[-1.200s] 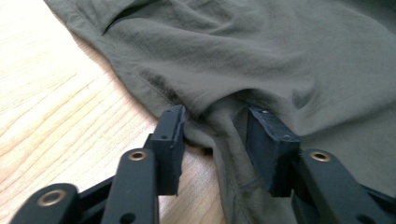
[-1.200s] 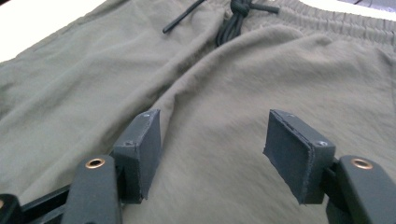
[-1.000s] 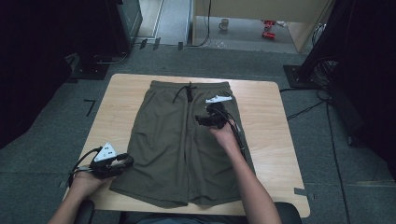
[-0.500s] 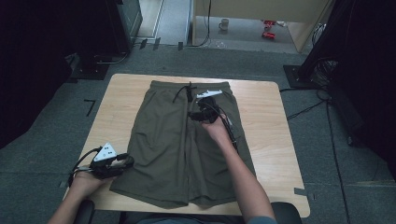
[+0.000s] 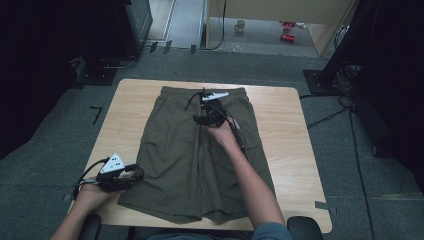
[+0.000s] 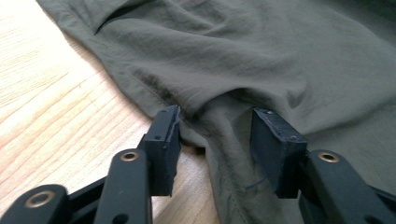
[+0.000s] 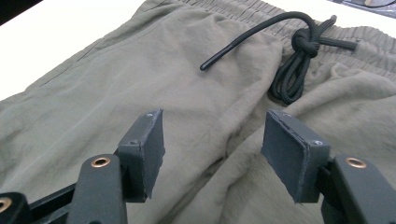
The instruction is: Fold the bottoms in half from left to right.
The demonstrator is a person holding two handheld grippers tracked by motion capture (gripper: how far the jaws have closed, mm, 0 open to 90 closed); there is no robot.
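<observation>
Olive drawstring shorts (image 5: 200,155) are spread flat on the wooden counter (image 5: 285,135). The left hand-held gripper (image 5: 131,176) is held at the left leg hem, its jaws just opened, fabric bunched loosely between them. The right hand-held gripper (image 5: 202,119) is held spread above the black drawstring (image 7: 299,56), gripping nothing.

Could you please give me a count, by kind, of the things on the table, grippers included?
Olive shorts: 1
Black drawstring: 1
Left gripper: 1
Right gripper: 1
Total: 4
</observation>
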